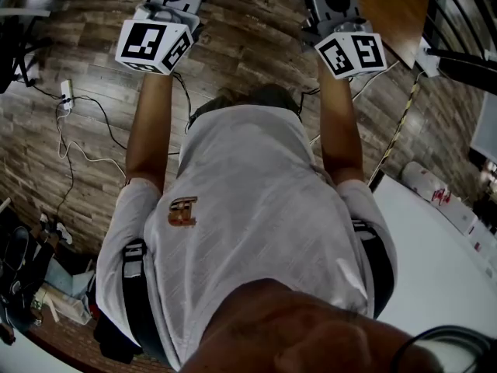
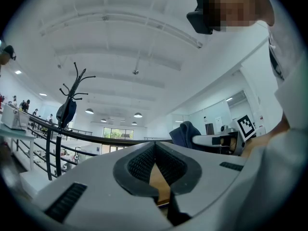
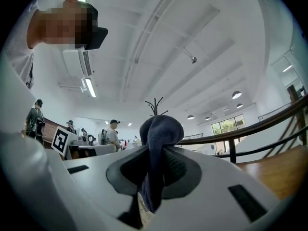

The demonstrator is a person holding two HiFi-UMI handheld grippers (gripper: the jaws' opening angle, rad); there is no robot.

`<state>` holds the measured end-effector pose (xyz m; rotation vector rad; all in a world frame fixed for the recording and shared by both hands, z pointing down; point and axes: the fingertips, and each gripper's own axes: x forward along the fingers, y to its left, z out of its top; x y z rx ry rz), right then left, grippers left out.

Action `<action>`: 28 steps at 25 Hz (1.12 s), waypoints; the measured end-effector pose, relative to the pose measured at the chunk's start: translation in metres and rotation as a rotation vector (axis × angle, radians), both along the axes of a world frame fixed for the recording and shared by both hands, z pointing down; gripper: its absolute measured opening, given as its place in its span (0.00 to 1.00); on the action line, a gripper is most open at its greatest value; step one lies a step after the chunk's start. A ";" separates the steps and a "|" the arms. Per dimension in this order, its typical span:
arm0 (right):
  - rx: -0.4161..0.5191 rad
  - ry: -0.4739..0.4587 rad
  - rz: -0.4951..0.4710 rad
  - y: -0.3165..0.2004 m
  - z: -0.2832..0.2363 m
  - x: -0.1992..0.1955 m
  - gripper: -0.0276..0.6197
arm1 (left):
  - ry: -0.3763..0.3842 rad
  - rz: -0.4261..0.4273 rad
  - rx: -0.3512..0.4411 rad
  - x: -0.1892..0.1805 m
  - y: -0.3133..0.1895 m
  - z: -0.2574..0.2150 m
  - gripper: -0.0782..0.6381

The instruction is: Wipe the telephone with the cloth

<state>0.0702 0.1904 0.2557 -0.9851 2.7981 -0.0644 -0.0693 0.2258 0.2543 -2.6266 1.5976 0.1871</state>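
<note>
Filling the head view, the person's white shirt [image 1: 256, 208] and a brown out-of-focus shape [image 1: 311, 332] below it hide much of the wooden floor [image 1: 256, 45]. The top edge cuts off both sets of jaws, so only the marker cubes [image 1: 154, 47] show there. The left hand-held gripper [image 2: 155, 154] has its jaws pressed together with nothing between them. The right hand-held gripper [image 3: 155, 150] is clamped on the dark blue cloth [image 3: 161, 129], which bunches above the pads and hangs below them.

Nothing legible anywhere (the shirt emblem [image 1: 182, 210] stays unreadable).
</note>
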 end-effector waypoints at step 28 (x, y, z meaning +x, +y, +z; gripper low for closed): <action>-0.020 -0.025 0.002 -0.185 0.021 -0.024 0.15 | -0.057 -0.022 -0.030 -0.035 -0.177 0.020 0.13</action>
